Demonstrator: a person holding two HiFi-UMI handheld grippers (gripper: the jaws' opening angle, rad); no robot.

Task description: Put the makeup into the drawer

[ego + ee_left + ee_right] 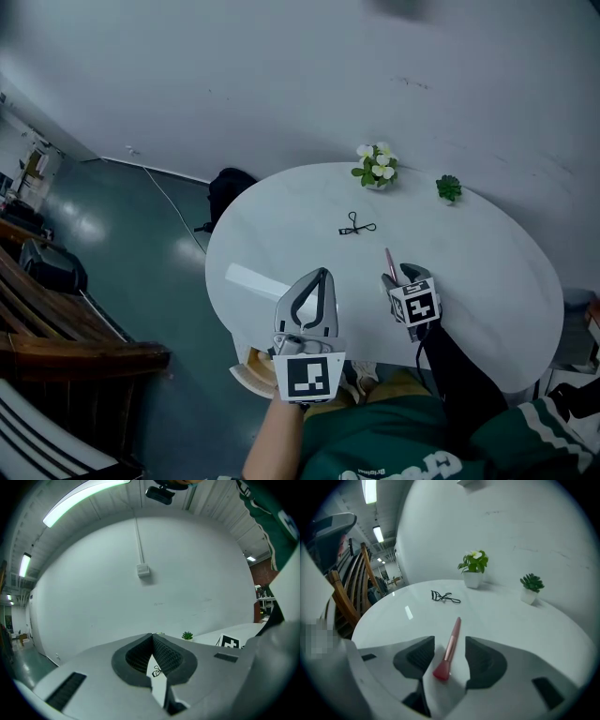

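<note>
- Your right gripper (449,640) stands over the brush (449,651), jaws parted and pressing nothing; the brush lies flat on the table (511,620), right between them
- Its long axis runs along your jaws' line; bristles nearest you, handle tip toward the eyelash curler (445,597)
- Your left gripper (152,637), clenched on nothing, is farther off

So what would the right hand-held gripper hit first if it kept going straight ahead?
Most likely the pink makeup brush, which lies ungripped on the white table between the open jaws of the right hand-held gripper; the tabletop is right beneath it.
</note>
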